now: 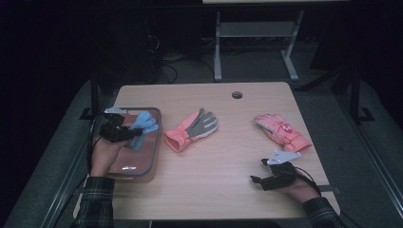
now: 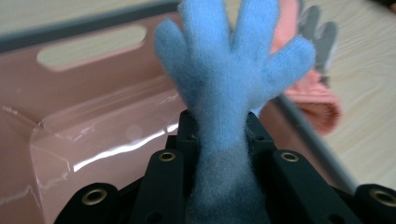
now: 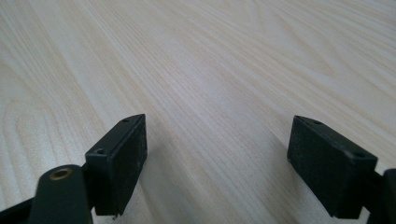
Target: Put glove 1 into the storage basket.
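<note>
A fuzzy blue glove (image 1: 141,126) hangs over the pink bin (image 1: 151,164) at the table's left, its cuff pinched by my left gripper (image 1: 127,133). In the left gripper view the glove (image 2: 233,74) stands up between the black jaws with its fingers spread, and my left gripper (image 2: 223,128) is shut on it above the bin's pink floor (image 2: 93,116). My right gripper (image 1: 257,175) rests near the front right of the table. It is open, with only bare wood between its pads (image 3: 122,163).
A pink and grey glove (image 1: 192,129) lies mid-table just right of the bin. A pink padded glove (image 1: 281,131) lies at the right, a little beyond the right gripper. A cable hole (image 1: 236,94) sits near the far edge.
</note>
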The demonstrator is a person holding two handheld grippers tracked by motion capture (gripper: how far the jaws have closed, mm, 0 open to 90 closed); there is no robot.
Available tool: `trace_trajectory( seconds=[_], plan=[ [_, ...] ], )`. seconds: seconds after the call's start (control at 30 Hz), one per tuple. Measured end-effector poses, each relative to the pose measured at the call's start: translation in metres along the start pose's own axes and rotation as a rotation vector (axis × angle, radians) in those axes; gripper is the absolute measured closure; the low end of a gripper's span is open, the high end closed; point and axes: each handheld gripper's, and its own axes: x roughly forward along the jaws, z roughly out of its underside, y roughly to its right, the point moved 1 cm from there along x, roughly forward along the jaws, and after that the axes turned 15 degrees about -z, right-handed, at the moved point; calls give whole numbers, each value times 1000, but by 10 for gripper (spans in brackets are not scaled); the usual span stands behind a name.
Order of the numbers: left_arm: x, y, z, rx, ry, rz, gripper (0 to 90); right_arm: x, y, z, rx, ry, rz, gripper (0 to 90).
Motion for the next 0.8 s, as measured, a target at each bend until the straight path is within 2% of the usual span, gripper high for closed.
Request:
trace_trajectory(
  seconds=[0.07,0.13,0.2,0.33,0.47,0.63,0.7,0.8],
  plan=[
    [9,-2,2,-15,-18,-2,726,0,0,0,0,0,0,193],
    [17,-3,4,-8,-40,-19,721,0,0,0,-5,0,-1,193],
    [28,-6,8,-15,-69,-14,717,0,0,0,-5,0,-1,192],
    [42,-10,14,-31,-120,-30,709,0,1,0,-3,0,1,189],
    [43,-13,15,-48,-129,-27,691,0,0,0,-2,0,2,189],
    [47,-11,16,-43,-152,-20,649,0,0,0,-2,0,2,188],
    [48,-9,16,-29,-150,-20,613,0,1,0,-2,0,2,188],
    [50,-9,17,-30,-165,-4,540,0,1,0,-3,0,2,188]
  ],
)
